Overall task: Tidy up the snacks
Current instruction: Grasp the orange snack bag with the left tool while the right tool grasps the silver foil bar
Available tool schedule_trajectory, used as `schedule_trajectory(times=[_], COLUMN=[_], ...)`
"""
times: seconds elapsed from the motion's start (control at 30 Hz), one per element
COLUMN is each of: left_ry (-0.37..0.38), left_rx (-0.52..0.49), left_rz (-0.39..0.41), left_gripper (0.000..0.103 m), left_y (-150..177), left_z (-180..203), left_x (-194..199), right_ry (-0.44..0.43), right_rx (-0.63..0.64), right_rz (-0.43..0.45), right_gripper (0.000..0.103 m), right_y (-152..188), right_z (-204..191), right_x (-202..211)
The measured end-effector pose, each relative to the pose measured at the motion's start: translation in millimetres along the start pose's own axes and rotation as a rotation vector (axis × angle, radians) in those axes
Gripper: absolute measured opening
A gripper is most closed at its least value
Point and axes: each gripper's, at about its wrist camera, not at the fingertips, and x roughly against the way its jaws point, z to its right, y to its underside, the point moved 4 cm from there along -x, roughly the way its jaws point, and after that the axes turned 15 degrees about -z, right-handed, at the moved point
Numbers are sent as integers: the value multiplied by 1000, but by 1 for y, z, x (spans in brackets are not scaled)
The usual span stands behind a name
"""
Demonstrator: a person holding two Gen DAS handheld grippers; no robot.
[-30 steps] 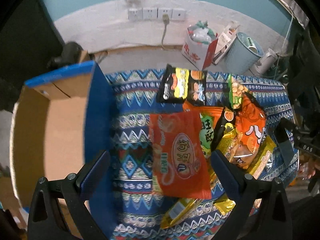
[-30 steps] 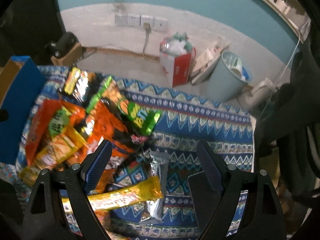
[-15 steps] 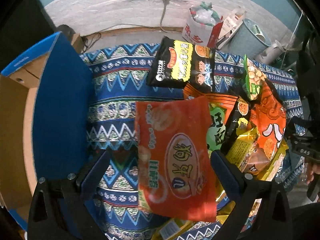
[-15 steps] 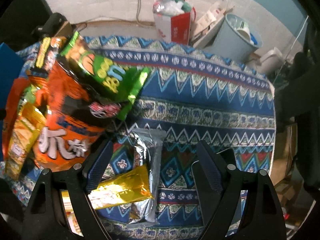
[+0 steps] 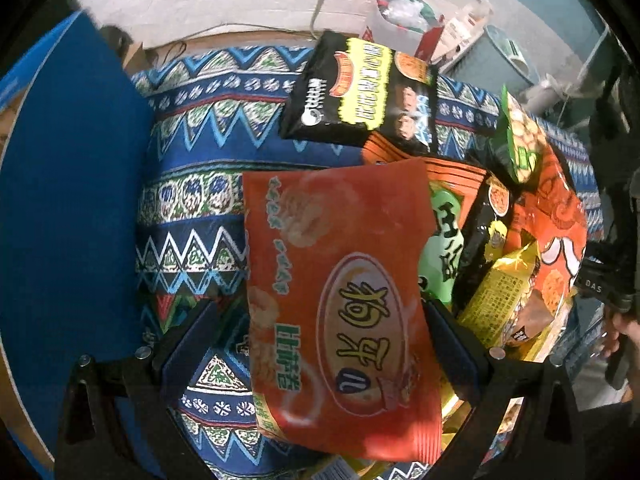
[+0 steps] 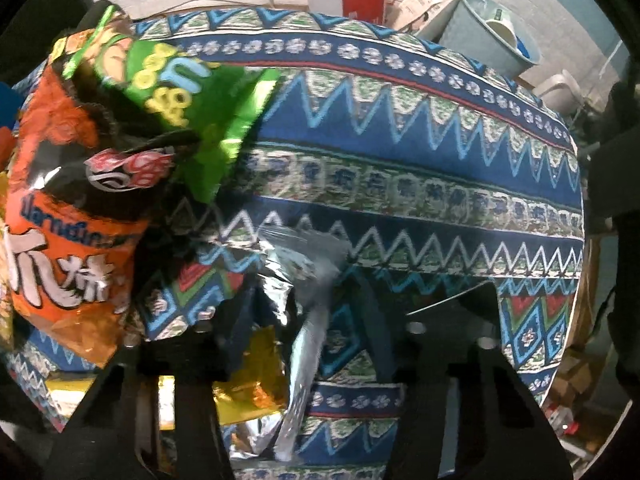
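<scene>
Snacks are lying heaped on the patterned tablecloth [image 5: 192, 200]: the left gripper [image 5: 320, 344] is hovering spread around a big orange packet [image 5: 340, 300] beside the blue box [image 5: 68, 200]. Only the right view is showing the right gripper [image 6: 308, 320], spread about a silver wrapper [image 6: 308, 280] near the cloth's front edge.

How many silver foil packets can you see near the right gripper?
1. A silver foil packet lies on the patterned cloth between the fingers of the right gripper, beside a gold packet. More could be hidden beneath the snack pile.
</scene>
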Motion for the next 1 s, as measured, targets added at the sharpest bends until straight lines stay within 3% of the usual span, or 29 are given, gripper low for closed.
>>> schedule_trajectory(times=[0.1,0.27,0.4,0.47,0.53,0.63,0.73,1.0], left_ry=[42,44,24,11,-5,-12,-30,-83], left_rx=[15,-5,-27,-48,-68,-72,-61,-66], left_rz=[-5,-7,8,14,13,6,16,87], left_gripper=[94,89,88,84,69,47,40,38], left_y=[-1,0,4,7,6,11,13,28], left_z=[-5,-8,-6,-2,4,2,-2,-1], left_x=[-2,0,-2,-3,-5,-4,0,23], right_ry=[33,-39,-27,-25,-25,-9,-13,-25], right_rx=[-36,-72,-96,-104,-119,-109,-109,-112], right_rz=[23,-2,-18,-11,-3,19,29,107], right_gripper=[39,47,50,50,49,27,27,27], right_y=[-4,-7,12,30,38,51,60,70], right_z=[19,24,16,8,6,3,4,10], right_x=[-1,-5,-11,-11,-13,-12,-9,31])
